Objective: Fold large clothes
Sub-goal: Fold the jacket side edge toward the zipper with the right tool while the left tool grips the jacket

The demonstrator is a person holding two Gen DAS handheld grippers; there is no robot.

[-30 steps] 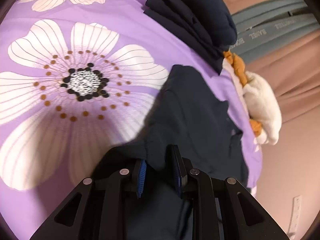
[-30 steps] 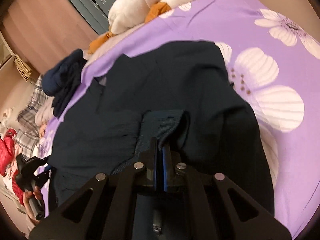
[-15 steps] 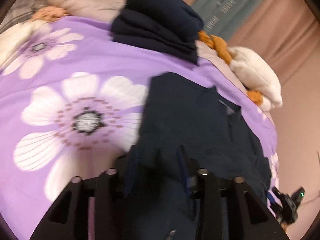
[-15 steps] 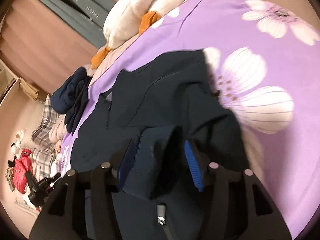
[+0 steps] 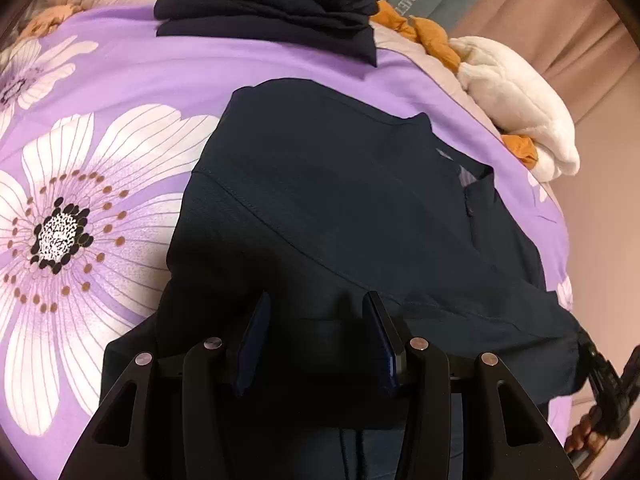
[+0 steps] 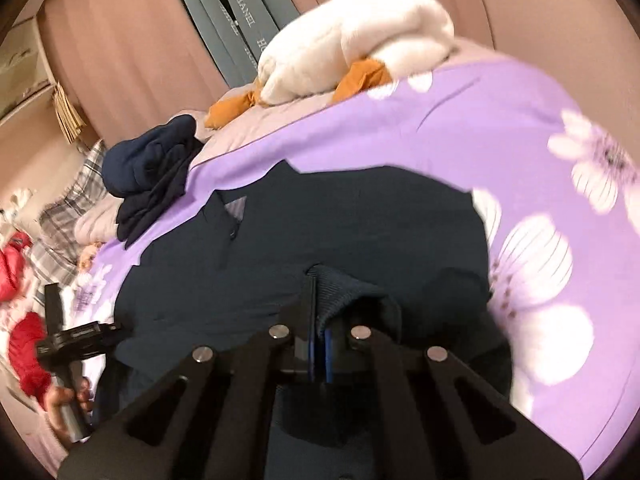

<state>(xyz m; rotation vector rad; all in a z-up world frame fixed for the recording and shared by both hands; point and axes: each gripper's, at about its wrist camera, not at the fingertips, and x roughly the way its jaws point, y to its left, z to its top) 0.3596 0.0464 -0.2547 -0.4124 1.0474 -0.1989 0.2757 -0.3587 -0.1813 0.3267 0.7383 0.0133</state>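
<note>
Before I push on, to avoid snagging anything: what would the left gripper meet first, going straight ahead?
Most likely the dark jacket lying on the purple bedspread; it fills the view past the open fingers, though depth is unclear.

Dark garment's (image 5: pixel 360 208) near hem hidden behind gripper bodies, folded navy stack (image 5: pixel 272 4) cropped at top edge, red items (image 6: pixel 20 320) blurred at left edge
</note>
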